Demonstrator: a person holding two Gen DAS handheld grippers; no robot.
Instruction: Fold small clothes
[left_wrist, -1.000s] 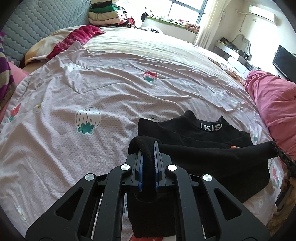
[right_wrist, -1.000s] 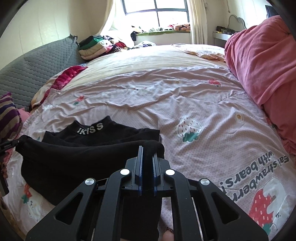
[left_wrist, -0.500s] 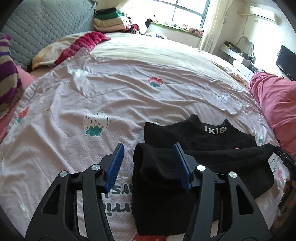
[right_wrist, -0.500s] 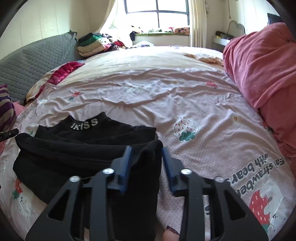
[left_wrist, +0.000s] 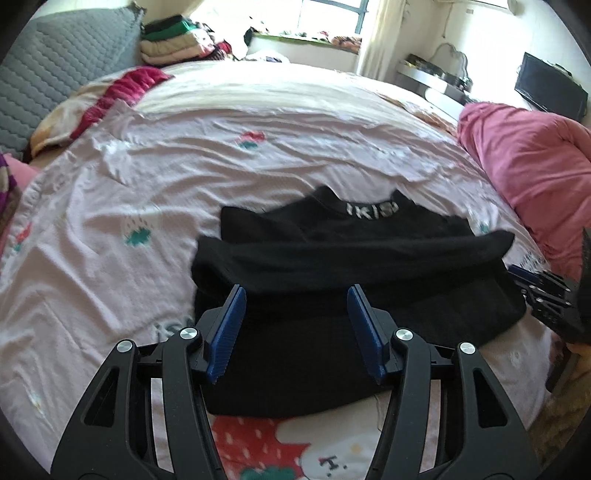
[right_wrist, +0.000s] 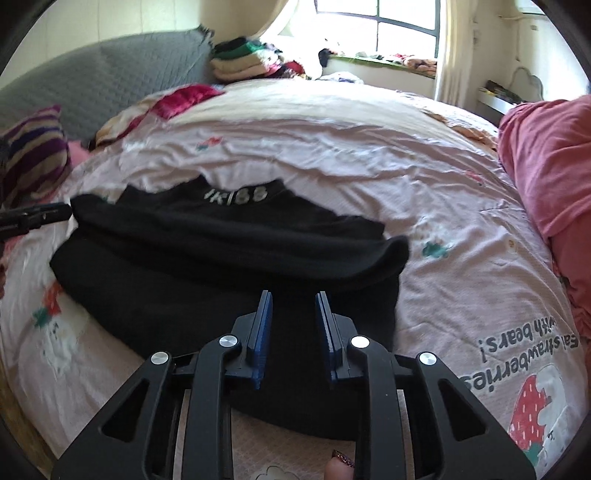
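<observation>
A black garment (left_wrist: 332, 266) with white "IKISS" lettering on its collar lies folded on the pink strawberry-print bedspread (left_wrist: 166, 177); its lower half is doubled up over the body. My left gripper (left_wrist: 295, 291) is open and empty, just above the fold's near left part. In the right wrist view the same garment (right_wrist: 221, 258) lies ahead, and my right gripper (right_wrist: 293, 295) is open and empty over its near right part. Each gripper's tip shows at the edge of the other's view, the right one (left_wrist: 532, 284) and the left one (right_wrist: 37, 218).
A pink quilt (left_wrist: 528, 162) is heaped at the bed's right side. A grey quilted headboard (right_wrist: 110, 77), a striped pillow (right_wrist: 33, 158) and a red cloth (left_wrist: 122, 92) are at the left. Folded clothes (left_wrist: 173, 44) are stacked at the far end by the window.
Both grippers were shut on the garment's folded edge one second ago. They have opened, let it go onto the bed and drawn back a little; the fold now lies flat.
</observation>
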